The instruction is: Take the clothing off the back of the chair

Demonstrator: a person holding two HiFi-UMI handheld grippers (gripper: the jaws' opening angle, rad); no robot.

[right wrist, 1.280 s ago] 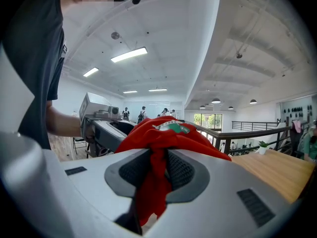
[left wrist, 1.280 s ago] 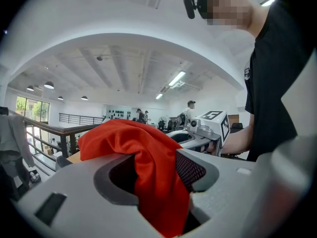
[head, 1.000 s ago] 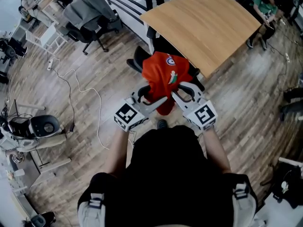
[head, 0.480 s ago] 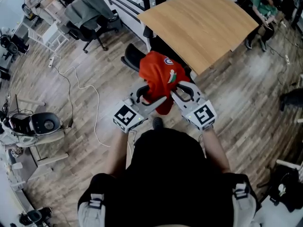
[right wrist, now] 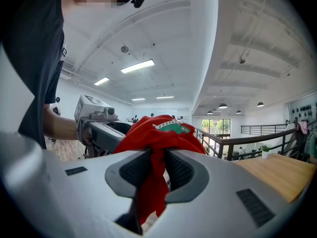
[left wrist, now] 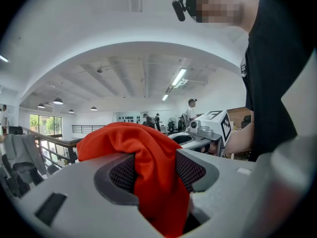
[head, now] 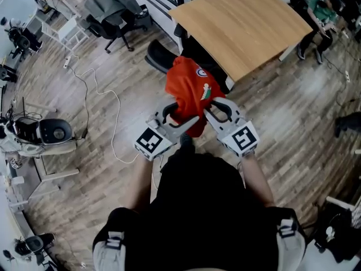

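Observation:
A red garment (head: 192, 95) with a printed badge hangs bunched between my two grippers, above the wooden floor and in front of the black chair (head: 159, 54). My left gripper (head: 176, 114) is shut on the garment's left side. In the left gripper view the red cloth (left wrist: 136, 143) fills the gap between the ribbed pads (left wrist: 124, 172). My right gripper (head: 213, 107) is shut on the right side. In the right gripper view a fold of the cloth (right wrist: 157, 133) is pinched between its pads (right wrist: 179, 171) and hangs down. Each gripper shows in the other's view.
A light wooden desk (head: 242, 27) stands just beyond the chair. Another office chair with a grey jacket (head: 115, 7) is at the back left. A white cable (head: 107, 103) trails over the floor, and a grey machine (head: 48, 135) sits at the left. A seated person (head: 324, 7) is at the top right.
Both grippers have drawn back from the desk and chair with the red garment still held. More of the black chair now shows beyond the cloth.

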